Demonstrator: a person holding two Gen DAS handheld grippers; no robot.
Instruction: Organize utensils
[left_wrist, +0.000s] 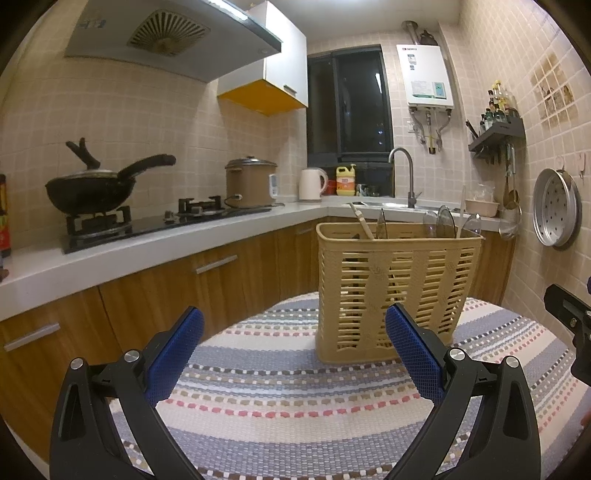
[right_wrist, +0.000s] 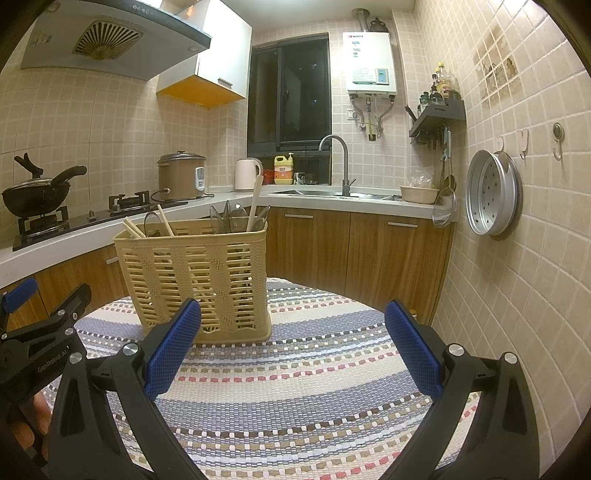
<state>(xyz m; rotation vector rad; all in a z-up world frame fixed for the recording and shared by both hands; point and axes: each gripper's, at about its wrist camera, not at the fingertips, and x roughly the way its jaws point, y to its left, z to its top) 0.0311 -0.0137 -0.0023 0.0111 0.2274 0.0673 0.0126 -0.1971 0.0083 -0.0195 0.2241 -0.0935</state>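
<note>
A tan slatted utensil basket (left_wrist: 395, 288) (right_wrist: 195, 280) stands upright on the round table with a striped woven cloth (left_wrist: 295, 398) (right_wrist: 303, 391). Wooden chopsticks (right_wrist: 164, 221) (left_wrist: 362, 221), several dark translucent spoons (right_wrist: 236, 218) (left_wrist: 443, 221) and a pale long-handled utensil (right_wrist: 255, 203) stick up from it. My left gripper (left_wrist: 295, 350) is open, empty, just short of the basket's front. My right gripper (right_wrist: 293, 347) is open and empty, to the right of the basket. The left gripper (right_wrist: 48, 317) also shows at the left edge of the right wrist view.
An L-shaped kitchen counter (left_wrist: 155, 251) runs behind the table, carrying a wok on the stove (left_wrist: 92, 188), a rice cooker (left_wrist: 251, 181), a kettle (left_wrist: 312, 184) and a sink with a tap (right_wrist: 340, 166). The tiled wall (right_wrist: 517, 221) with a hanging steamer tray (right_wrist: 491, 192) lies close on the right.
</note>
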